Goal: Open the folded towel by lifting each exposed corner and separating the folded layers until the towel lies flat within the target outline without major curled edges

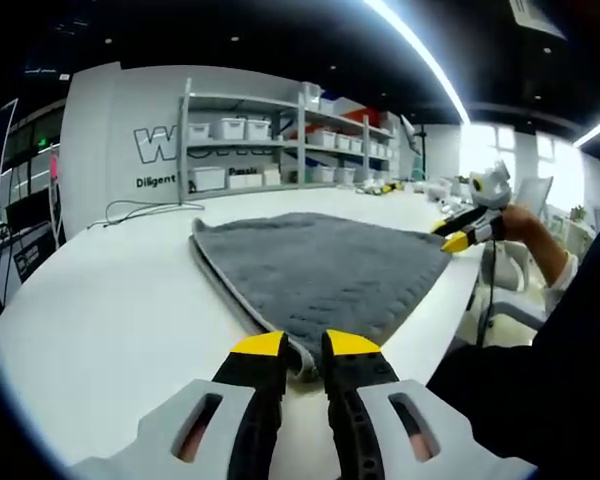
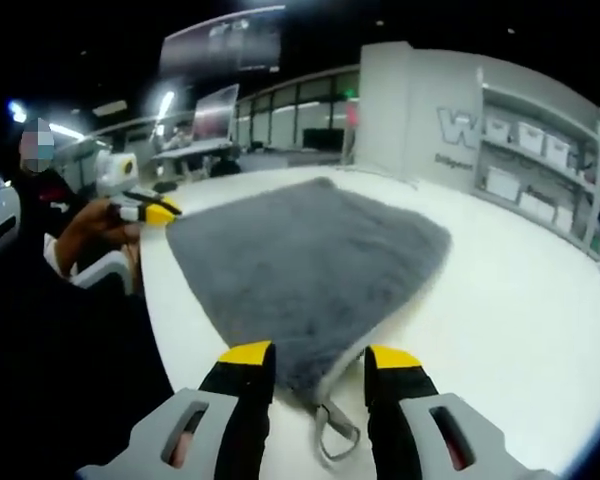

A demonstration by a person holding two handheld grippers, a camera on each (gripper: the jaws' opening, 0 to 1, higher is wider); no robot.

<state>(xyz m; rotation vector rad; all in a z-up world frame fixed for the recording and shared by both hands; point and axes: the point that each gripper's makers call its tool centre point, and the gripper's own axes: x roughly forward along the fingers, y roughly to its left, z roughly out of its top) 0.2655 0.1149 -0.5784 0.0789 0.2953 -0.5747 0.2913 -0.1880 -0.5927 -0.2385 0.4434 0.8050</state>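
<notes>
Left gripper view, near to far. At the bottom centre the left gripper [image 1: 305, 348] has its yellow-tipped jaws drawn close on the nearest corner of the grey towel [image 1: 320, 270], whose thick bound edge lies between them; it appears to be pinching that corner. The towel spreads up the middle of the frame on the white desk [image 1: 110, 310]. At the right edge the right gripper [image 1: 458, 235], carried by a hand [image 1: 525, 222], meets the towel's far right corner. Shelves with white bins [image 1: 280, 140] stand at the upper centre, beyond the desk.

Right gripper view, near to far. At the bottom centre the right gripper [image 2: 308, 362] stands with its jaws parted either side of the nearest towel [image 2: 310, 265] corner and its hanging loop [image 2: 335, 430]; the jaws do not seem to press the cloth, so it reads as open. At the left, the left gripper [image 2: 160, 212] touches the towel's far left corner.

Progress, as a judgement. The towel lies broad and fairly smooth, with no large fold seen, though the thick rim at the lower left of the left gripper view may hide doubled layers. No target outline can be made out on the desk. What remains seems to be a final pull at the two held corners and a check of the edges.
</notes>
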